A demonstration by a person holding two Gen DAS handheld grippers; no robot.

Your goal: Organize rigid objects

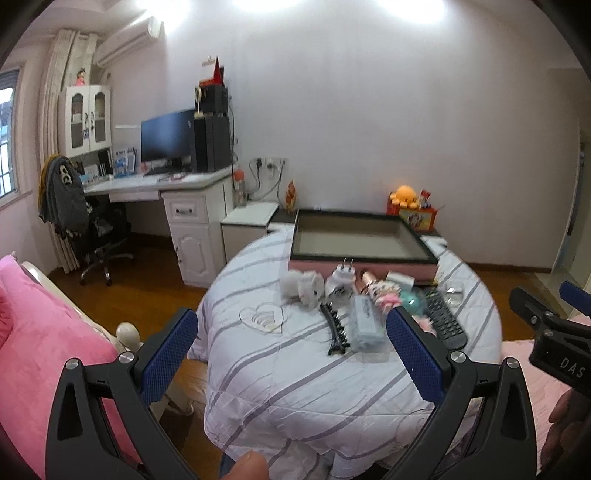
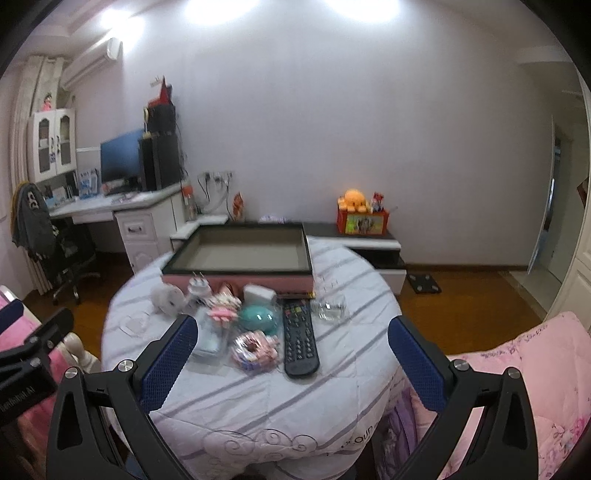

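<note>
Walls: plain pale wall (image 2: 369,129), evenly lit
Light: bright ceiling lights (image 1: 258,3) glaring at the top edge
Floor: brown wood floor (image 2: 461,314)
Window: barred window (image 1: 7,140) at far left, beside a long cream curtain (image 1: 55,92)
Air conditioner: white unit (image 1: 125,40) mounted high on the wall
Desk: white desk (image 1: 184,206) with drawers, carrying a dark monitor (image 1: 166,136) and a black tower (image 1: 212,144)
Cabinet: white glass-door cabinet (image 1: 85,118) above the desk
Chair: black office chair (image 1: 92,236) draped with a grey garment
Low unit: white-and-black low cabinet (image 2: 373,247) along the wall
Door: doorway (image 2: 554,206) at right
Bedding: pink bedding (image 1: 40,332) at left
</note>
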